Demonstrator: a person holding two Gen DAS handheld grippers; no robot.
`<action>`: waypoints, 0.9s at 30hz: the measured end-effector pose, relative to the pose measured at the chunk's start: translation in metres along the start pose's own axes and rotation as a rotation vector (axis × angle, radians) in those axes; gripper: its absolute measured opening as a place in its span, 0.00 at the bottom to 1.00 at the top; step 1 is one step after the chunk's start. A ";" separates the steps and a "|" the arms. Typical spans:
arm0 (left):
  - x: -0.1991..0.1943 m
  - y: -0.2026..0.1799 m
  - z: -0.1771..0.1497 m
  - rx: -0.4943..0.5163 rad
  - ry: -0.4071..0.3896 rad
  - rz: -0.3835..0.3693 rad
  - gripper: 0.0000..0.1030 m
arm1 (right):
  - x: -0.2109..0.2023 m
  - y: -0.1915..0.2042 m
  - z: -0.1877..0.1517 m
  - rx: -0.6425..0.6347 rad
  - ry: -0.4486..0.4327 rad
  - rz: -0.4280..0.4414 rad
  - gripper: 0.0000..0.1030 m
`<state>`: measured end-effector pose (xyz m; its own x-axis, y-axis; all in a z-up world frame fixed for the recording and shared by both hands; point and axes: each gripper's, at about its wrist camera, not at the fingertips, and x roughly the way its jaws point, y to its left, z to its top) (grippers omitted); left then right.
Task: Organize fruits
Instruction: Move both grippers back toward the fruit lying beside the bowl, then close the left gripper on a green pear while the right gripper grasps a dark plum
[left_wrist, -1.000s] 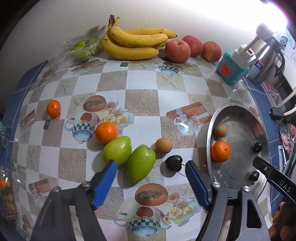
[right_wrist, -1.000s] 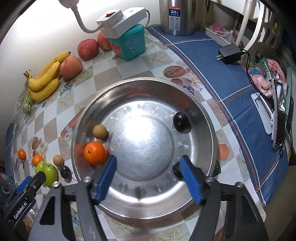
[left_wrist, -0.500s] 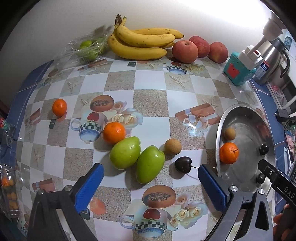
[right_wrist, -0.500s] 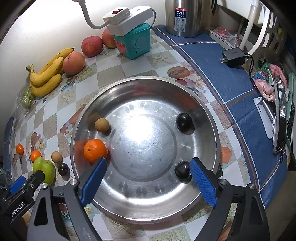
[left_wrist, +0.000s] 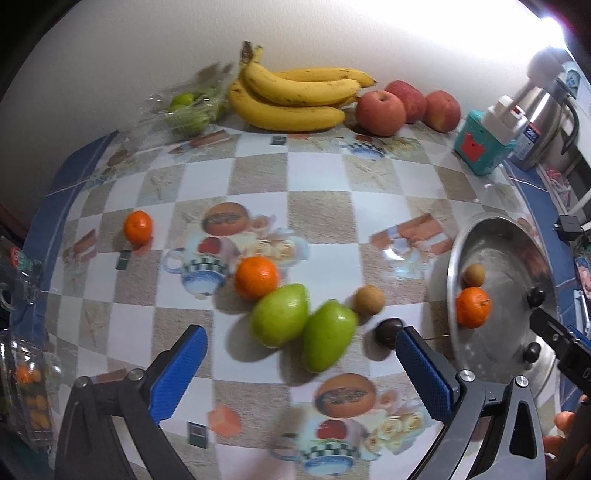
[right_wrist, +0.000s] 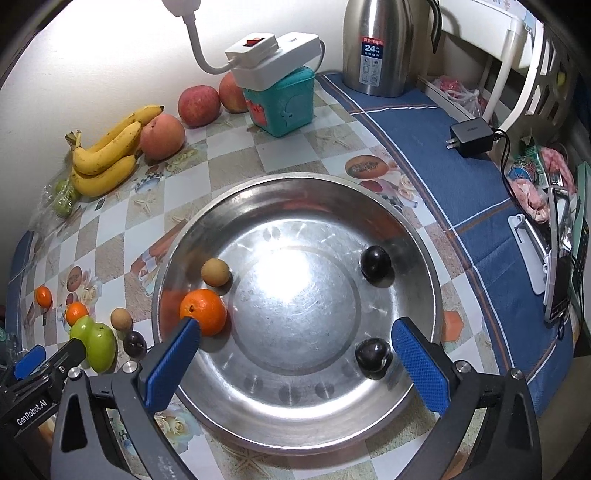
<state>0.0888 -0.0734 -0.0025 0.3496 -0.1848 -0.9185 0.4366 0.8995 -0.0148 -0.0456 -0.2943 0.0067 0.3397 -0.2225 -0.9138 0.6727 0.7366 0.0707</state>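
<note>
My left gripper (left_wrist: 301, 369) is open and empty above the checked tablecloth, just short of two green mangoes (left_wrist: 303, 326). Around them lie an orange (left_wrist: 256, 277), a brown longan (left_wrist: 369, 300) and a dark cherry (left_wrist: 388, 331); a smaller orange (left_wrist: 137, 227) lies far left. My right gripper (right_wrist: 295, 360) is open and empty over the steel bowl (right_wrist: 295, 184). The bowl holds an orange (right_wrist: 204, 311), a longan (right_wrist: 215, 271) and two dark cherries (right_wrist: 375, 264) (right_wrist: 372, 356).
Bananas (left_wrist: 295, 98), three apples (left_wrist: 406, 105) and a bag of green fruit (left_wrist: 184, 110) line the back wall. A teal box (right_wrist: 282, 105) with a power strip and a steel flask (right_wrist: 380, 48) stand at the back. A charger (right_wrist: 471, 136) lies on the blue cloth.
Both grippers have opened wider and drawn back a little from the table. No fruit has moved.
</note>
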 end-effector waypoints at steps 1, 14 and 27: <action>0.000 0.005 0.001 -0.006 -0.002 0.015 1.00 | 0.000 0.001 0.000 0.000 0.002 0.009 1.00; 0.000 0.093 0.000 -0.217 0.014 0.074 1.00 | -0.002 0.050 -0.010 -0.141 0.011 0.091 1.00; 0.001 0.147 -0.007 -0.405 0.015 0.021 1.00 | -0.004 0.143 -0.030 -0.331 0.012 0.197 1.00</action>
<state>0.1475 0.0613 -0.0081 0.3414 -0.1615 -0.9260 0.0668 0.9868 -0.1474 0.0294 -0.1690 0.0080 0.4322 -0.0496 -0.9004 0.3458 0.9313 0.1147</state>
